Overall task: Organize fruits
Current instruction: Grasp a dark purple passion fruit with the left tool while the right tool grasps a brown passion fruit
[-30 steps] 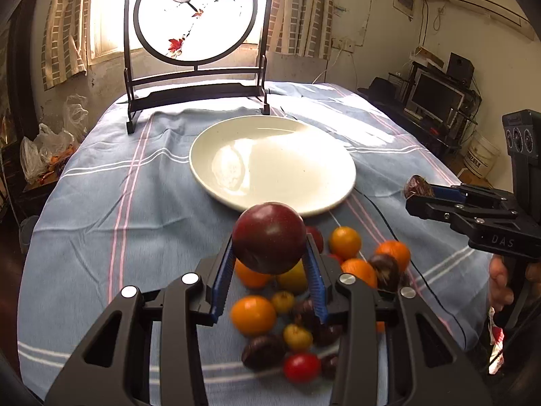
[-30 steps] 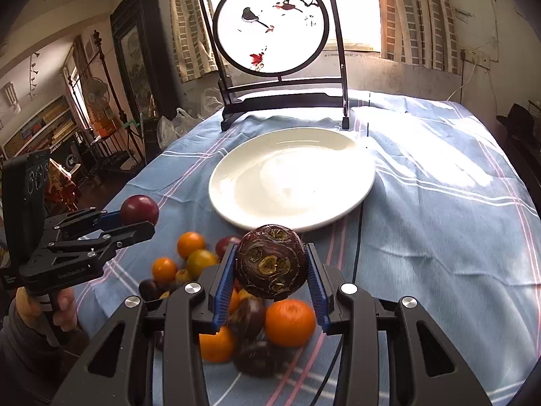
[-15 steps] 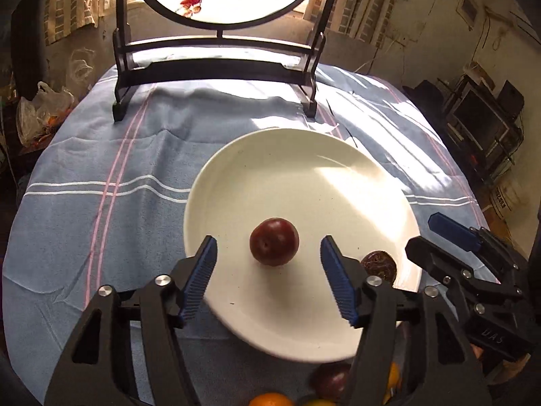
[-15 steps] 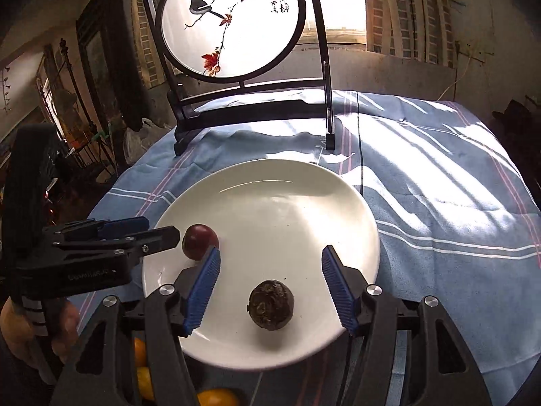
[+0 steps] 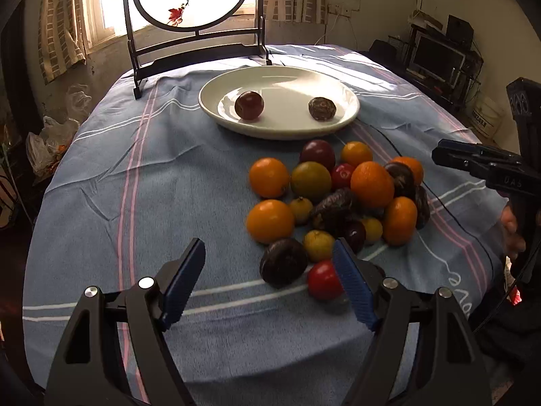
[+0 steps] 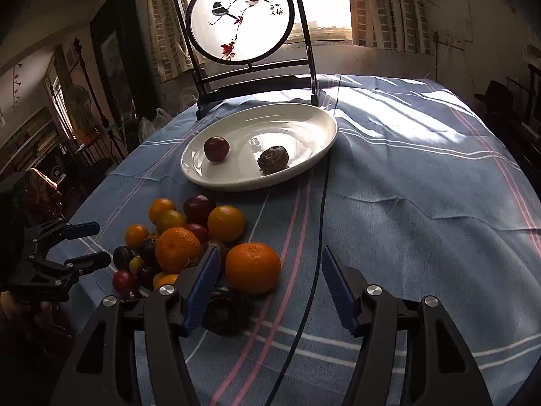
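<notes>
Pulled both grippers back from the white plate (image 5: 348,115) since a moment earlier — dropped off the dark red plum (image 5: 249,105) and the wrinkled brown passion fruit (image 5: 322,108) there, well ahead of the fingers now, apart from each other, neither touched by anything.

Left gripper (image 5: 268,282): jaws wide and opening further, nothing clamped. Dark purple fruit (image 5: 283,266) sat between the blue pads but not pressed by either; small red fruit (image 5: 323,284) tucked just behind the right-hand pad. Rest of the fruit pile (image 5: 338,199) spread ahead and to the right on the blue striped tablecloth (image 5: 135,203).

Right gripper (image 6: 267,286): jaws apart, empty too. Big orange (image 6: 253,267) just ahead, close to the left-hand pad; pile trailing off to its left. Black cable (image 6: 318,223) ran down the cloth right under the gap.

Judged as the re-approach for the next pair of fruits. To do it well, probably: centre one fruit squarely between the pads before closing — off-centre and a round fruit squirts out sideways. Worth picking from the pile's outer edge so neighbours don't get nudged and roll. Gentle squeeze on the soft ones. Also worth keeping the right fingers clear of that cable, and both grippers staggered so no bumping over the pile.
</notes>
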The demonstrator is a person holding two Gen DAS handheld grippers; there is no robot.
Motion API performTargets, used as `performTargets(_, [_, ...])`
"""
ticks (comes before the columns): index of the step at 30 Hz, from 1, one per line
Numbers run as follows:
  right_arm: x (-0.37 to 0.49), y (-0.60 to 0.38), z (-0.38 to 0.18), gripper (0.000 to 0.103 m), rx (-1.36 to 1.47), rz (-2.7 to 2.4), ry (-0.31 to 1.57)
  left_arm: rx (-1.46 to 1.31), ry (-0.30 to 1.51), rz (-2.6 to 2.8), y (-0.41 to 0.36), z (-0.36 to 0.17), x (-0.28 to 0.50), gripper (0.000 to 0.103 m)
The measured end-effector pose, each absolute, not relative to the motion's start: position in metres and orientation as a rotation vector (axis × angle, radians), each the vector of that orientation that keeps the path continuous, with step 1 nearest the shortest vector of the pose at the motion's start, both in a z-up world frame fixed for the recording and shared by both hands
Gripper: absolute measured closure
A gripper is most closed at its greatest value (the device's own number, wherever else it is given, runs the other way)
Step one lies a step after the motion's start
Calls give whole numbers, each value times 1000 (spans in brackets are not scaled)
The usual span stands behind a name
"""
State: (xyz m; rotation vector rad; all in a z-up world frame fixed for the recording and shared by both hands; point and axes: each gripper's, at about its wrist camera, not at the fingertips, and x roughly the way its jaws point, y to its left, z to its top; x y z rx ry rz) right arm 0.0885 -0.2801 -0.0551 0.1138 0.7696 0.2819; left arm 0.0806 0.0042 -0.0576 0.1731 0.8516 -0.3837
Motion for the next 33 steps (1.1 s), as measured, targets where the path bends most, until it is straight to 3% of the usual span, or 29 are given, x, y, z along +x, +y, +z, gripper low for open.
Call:
performTargets(3, [71, -283, -61, 40, 136, 276, 767, 150, 853, -369, 12, -66, 72, 30])
performTargets(5, [65, -281, -65, 40, 133, 282, 778, 99, 870, -371, 19, -68, 76, 46])
performTargets(7, [60, -279, -68, 40, 124, 279, 787, 56, 886, -374, 23, -71, 82, 54])
performTargets(21, [51, -276, -71, 40, 126, 301, 789, 45, 899, -429, 0, -90, 89, 55])
performTargets(22, [52, -275, -72, 40, 123, 302, 794, 37, 886, -430, 2, -90, 88, 59])
performTargets(23, [52, -274, -73, 40, 116, 307, 801, 35, 881, -427, 2, -91, 88, 73])
performTargets(27, [50, -266, -78, 48, 73, 332, 815, -24, 870, -439, 9, -86, 83, 72])
performTargets(33, [54, -244, -79, 49, -10, 366, 817, 30, 782, -420, 7, -65, 57, 72])
